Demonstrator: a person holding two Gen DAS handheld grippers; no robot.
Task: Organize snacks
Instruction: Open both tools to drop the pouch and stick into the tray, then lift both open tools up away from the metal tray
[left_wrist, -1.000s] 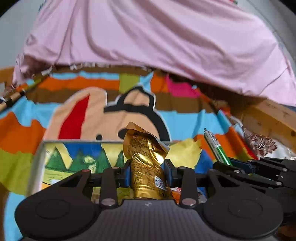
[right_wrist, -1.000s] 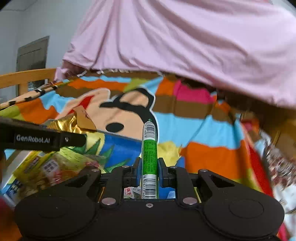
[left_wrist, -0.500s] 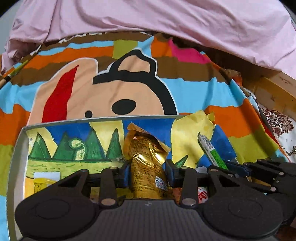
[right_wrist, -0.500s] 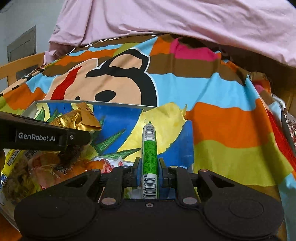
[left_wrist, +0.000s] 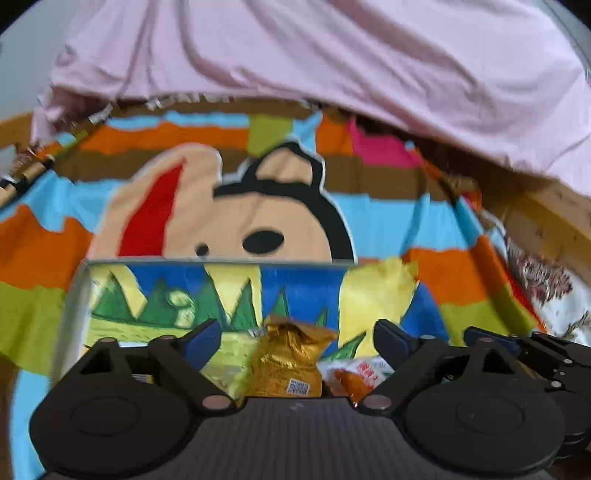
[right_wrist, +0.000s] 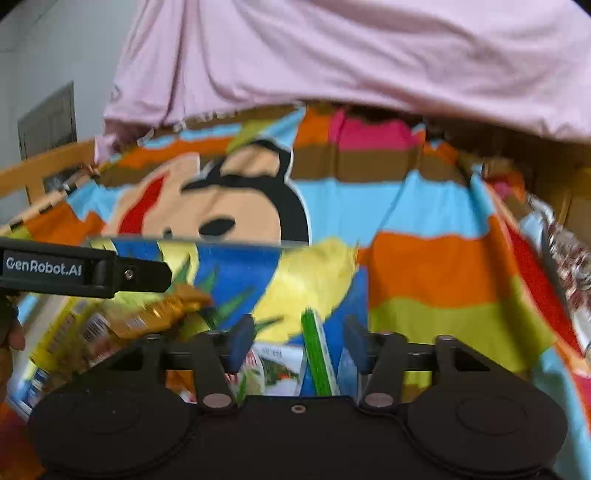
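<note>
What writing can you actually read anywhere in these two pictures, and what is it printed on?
"GenRobot.AI": white letters on the black arm of the left gripper, seen from the right wrist.
Gold snack packet: small code square, too blurred to read.
Green stick snack: no legible print.
Red and white packet: red characters, blurred.

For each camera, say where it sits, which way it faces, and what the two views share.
Left wrist: on the left gripper, looking forward and down into the box; jaws just opened, gold packet free between them.
Right wrist: on the right gripper, same heading; jaws just opened, green stick loose between them; the left gripper crosses at left.
Shared: box, gold packet, striped cartoon blanket, pink cloth.
</note>
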